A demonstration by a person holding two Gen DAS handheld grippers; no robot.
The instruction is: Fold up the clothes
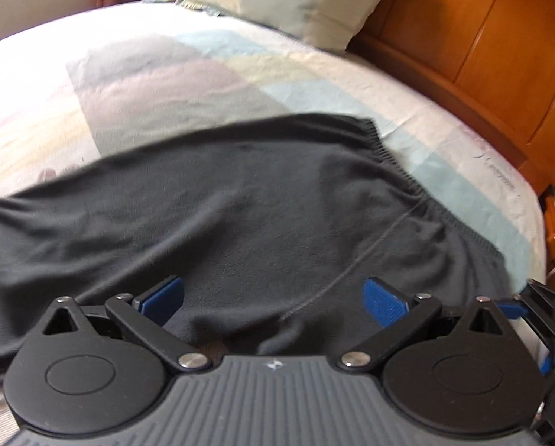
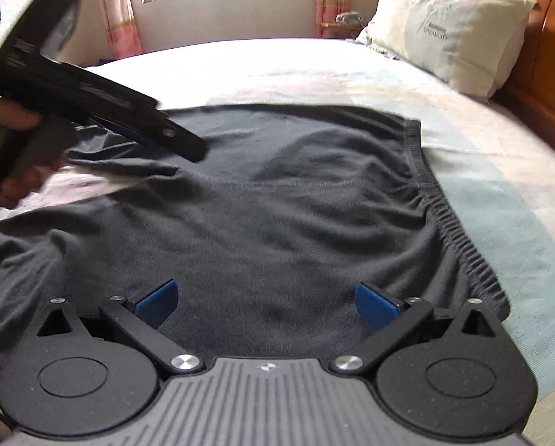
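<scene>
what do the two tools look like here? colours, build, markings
Both match. Each tool, left and right, has two blue flat fingertips on black linkage arms with silver pivot screws, round black discs either side, and a ribbed grey body bearing a small white logo. Seen from the right wrist view, the left unit is a long black housing on a grey pistol handle, gripped by a hand. No sleeve visible.

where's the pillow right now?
The pillow sits at the far right of the bed against the wooden headboard, beyond the dark garment, in both views.
</scene>
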